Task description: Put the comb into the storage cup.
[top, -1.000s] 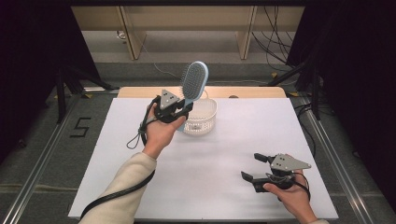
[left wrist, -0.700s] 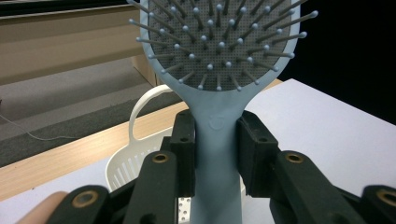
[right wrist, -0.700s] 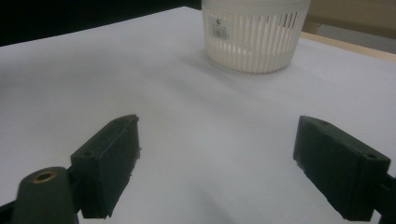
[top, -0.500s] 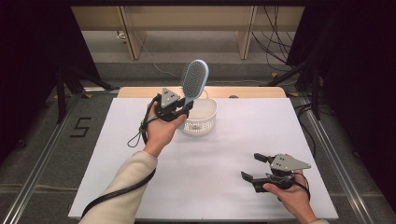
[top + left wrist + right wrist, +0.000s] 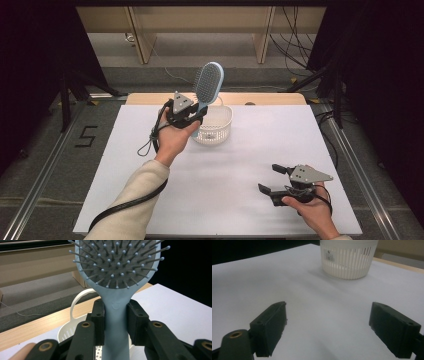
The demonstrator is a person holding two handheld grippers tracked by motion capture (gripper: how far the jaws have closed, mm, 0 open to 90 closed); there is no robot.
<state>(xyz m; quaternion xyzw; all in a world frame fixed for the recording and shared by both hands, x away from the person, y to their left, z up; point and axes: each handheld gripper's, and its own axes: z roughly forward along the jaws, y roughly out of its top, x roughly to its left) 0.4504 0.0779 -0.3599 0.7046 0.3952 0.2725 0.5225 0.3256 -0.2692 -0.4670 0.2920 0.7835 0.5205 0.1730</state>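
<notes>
Up goes the pale blue hairbrush [image 5: 208, 85], held upright by its handle in the left claw [image 5: 192, 117], both pads seen pressed against the handle in the left gripper view [image 5: 116, 322]. The bristled head is raised above the white basket [image 5: 220, 131], just over its near-left rim, bristles turned towards the person. The basket's slotted wall and looped handle [image 5: 75, 305] are glimpsed right behind the gripped handle. Well apart from the basket, near the front right of the white tabletop [image 5: 240, 170], the right claw [image 5: 272, 180] is kept low in the right hand [image 5: 310, 207], its jaws spread wide with nothing between them, pointed towards the basket [image 5: 348, 260] across bare tabletop.
</notes>
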